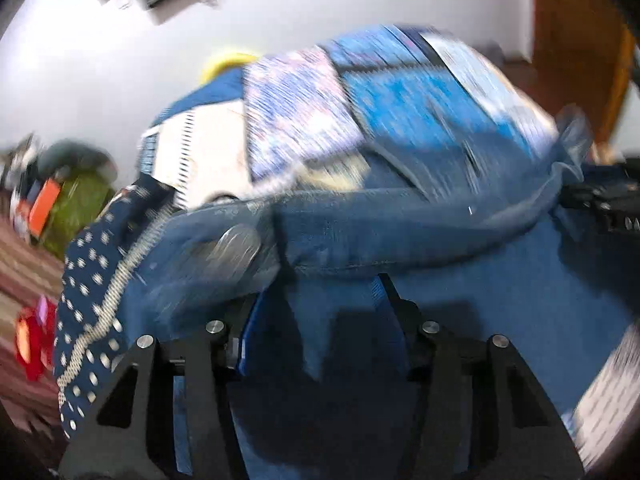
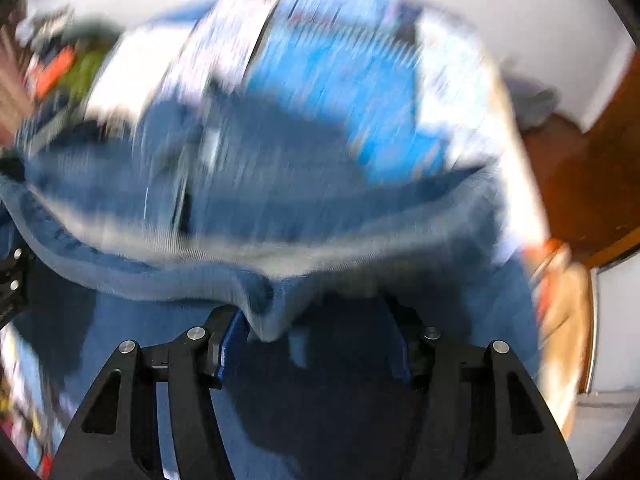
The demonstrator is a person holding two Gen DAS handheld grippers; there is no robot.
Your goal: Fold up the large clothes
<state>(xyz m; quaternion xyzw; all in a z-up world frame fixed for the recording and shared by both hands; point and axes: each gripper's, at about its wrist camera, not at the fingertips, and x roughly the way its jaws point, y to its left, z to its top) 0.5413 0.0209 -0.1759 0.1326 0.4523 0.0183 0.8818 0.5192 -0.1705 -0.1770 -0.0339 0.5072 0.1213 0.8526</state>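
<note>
A pair of blue jeans [image 1: 400, 232] hangs in front of both cameras, and both views are smeared by motion. Its waistband runs across my left gripper [image 1: 320, 292] and covers the fingertips. The jaws stand well apart, and a loose flap of denim hangs in the gap without filling it. In the right wrist view the waistband [image 2: 200, 276] sags in a V over my right gripper [image 2: 316, 312]. Those jaws are also wide apart, with the fold touching only the left pad [image 2: 234, 332]. The right gripper [image 1: 600, 208] shows at the far right of the left wrist view.
A blue and white patchwork bedspread [image 1: 400, 120] lies beyond the jeans. A navy polka-dot cloth [image 1: 92, 280] hangs at the left. A green bag [image 1: 76, 204] and a red object [image 1: 32, 340] sit on a striped rug. A wooden door [image 2: 592, 184] is at the right.
</note>
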